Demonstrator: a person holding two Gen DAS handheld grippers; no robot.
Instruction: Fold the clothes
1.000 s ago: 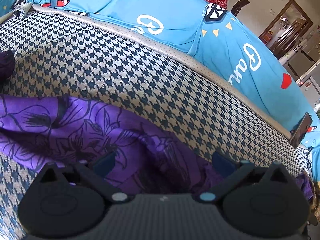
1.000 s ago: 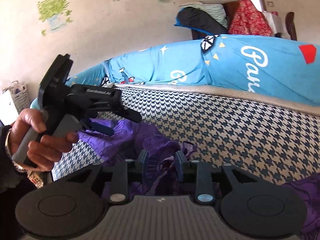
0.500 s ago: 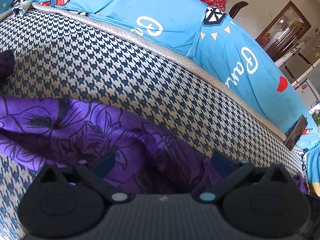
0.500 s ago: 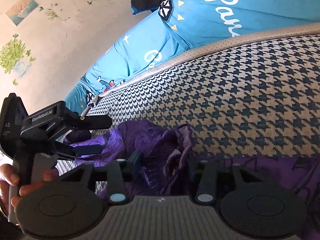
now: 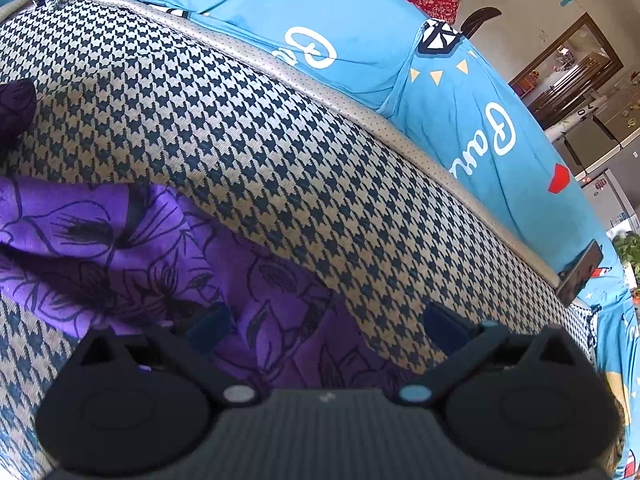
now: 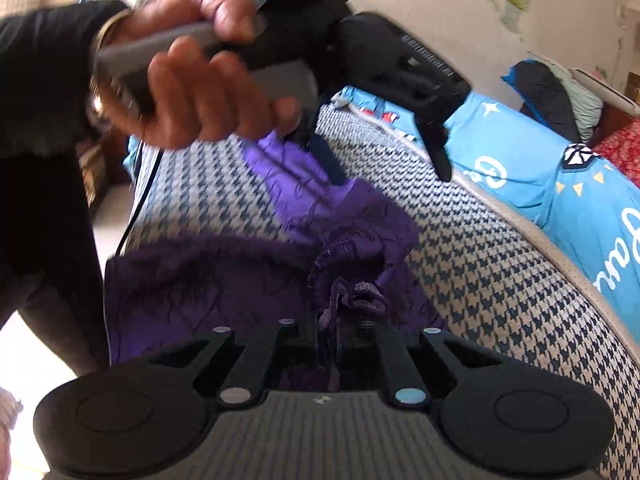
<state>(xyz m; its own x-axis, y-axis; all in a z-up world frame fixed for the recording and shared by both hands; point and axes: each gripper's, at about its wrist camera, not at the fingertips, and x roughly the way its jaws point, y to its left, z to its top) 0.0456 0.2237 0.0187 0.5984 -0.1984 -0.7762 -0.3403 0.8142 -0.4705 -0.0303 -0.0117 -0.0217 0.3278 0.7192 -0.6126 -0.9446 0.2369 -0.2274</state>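
On the houndstooth-patterned woven bedcover (image 5: 248, 128) lies the crumpled purple floral-print garment (image 5: 120, 248). Above it the left gripper (image 5: 326, 322) hovers with fingers spread wide apart. From the right wrist view, the right gripper (image 6: 338, 344) is clamped on a bunched fold of that garment (image 6: 352, 248).
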